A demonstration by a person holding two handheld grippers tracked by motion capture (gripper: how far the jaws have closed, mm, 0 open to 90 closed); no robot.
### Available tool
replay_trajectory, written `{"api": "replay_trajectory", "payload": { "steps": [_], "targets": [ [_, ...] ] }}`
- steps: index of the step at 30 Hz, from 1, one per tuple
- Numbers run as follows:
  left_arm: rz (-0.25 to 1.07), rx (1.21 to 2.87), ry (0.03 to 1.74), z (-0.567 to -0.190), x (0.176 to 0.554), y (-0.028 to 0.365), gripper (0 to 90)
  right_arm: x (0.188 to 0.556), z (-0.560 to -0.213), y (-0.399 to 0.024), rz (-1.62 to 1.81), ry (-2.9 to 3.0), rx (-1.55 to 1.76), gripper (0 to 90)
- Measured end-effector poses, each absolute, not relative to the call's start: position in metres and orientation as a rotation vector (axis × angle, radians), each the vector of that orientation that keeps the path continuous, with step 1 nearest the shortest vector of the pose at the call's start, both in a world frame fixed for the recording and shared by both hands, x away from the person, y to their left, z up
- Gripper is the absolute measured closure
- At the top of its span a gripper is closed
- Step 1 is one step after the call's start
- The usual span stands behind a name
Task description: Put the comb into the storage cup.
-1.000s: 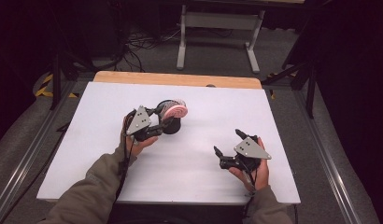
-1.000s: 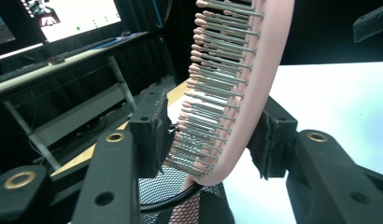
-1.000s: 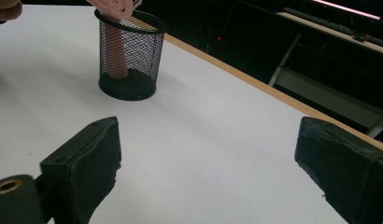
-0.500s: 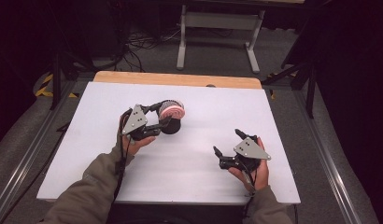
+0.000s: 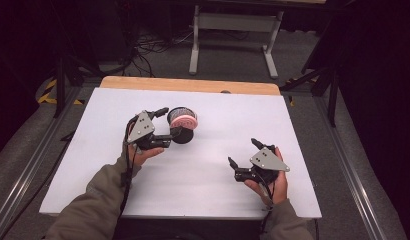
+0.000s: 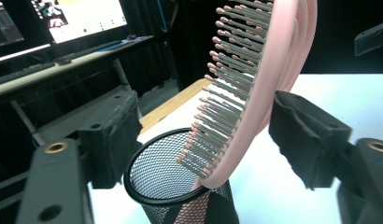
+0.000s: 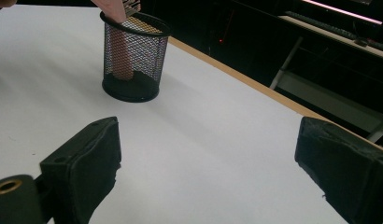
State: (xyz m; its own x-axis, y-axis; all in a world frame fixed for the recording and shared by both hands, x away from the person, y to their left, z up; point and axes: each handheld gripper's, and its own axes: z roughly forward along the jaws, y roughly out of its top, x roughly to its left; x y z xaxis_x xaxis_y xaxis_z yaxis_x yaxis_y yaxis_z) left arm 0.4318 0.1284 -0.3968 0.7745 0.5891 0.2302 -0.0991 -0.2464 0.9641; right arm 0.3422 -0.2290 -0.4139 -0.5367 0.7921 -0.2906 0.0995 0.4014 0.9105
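Observation:
A pink hairbrush point(image 5: 184, 121) stands head-up in a black mesh cup point(image 5: 185, 136) on the white table top point(image 5: 218, 190), left of centre. My left gripper point(image 5: 170, 122) lies level beside the cup with the brush head point(image 6: 255, 93) between its jaws. The jaws have just been opening: the left pad point(image 6: 115, 130) stands well off the bristles, so the grip is open. The cup's rim point(image 6: 157, 177) sits just below the jaws. My right gripper point(image 5: 243, 152) rests open at the front right, holding nothing. The right gripper view shows the cup point(image 7: 133, 51) and brush handle point(image 7: 117, 51) farther off.
A wooden strip point(image 5: 193, 85) runs along the table's far edge. Behind it are a metal stand point(image 5: 233, 30) and cables on the floor. A desk with lit monitors point(image 6: 82, 18) shows in the left gripper view.
The left gripper's jaws have spread apart around the brush head, which stays in the cup. The right hand has not moved.

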Motion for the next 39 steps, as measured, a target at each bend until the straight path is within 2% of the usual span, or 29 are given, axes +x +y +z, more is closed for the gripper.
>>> {"api": "replay_trajectory", "payload": {
  "steps": [19,39],
  "targets": [
    [0.658,1.729,0.389,-0.3939,0.4285,0.1331,8.2,0.342,-0.4124,-0.2306,1.181,1.895,0.769,7.6],
    [0.651,1.713,0.388,-0.3893,0.4244,0.1379,4.0,0.3414,-0.414,-0.2269,1.181,1.907,0.758,7.4]
  ]
}}
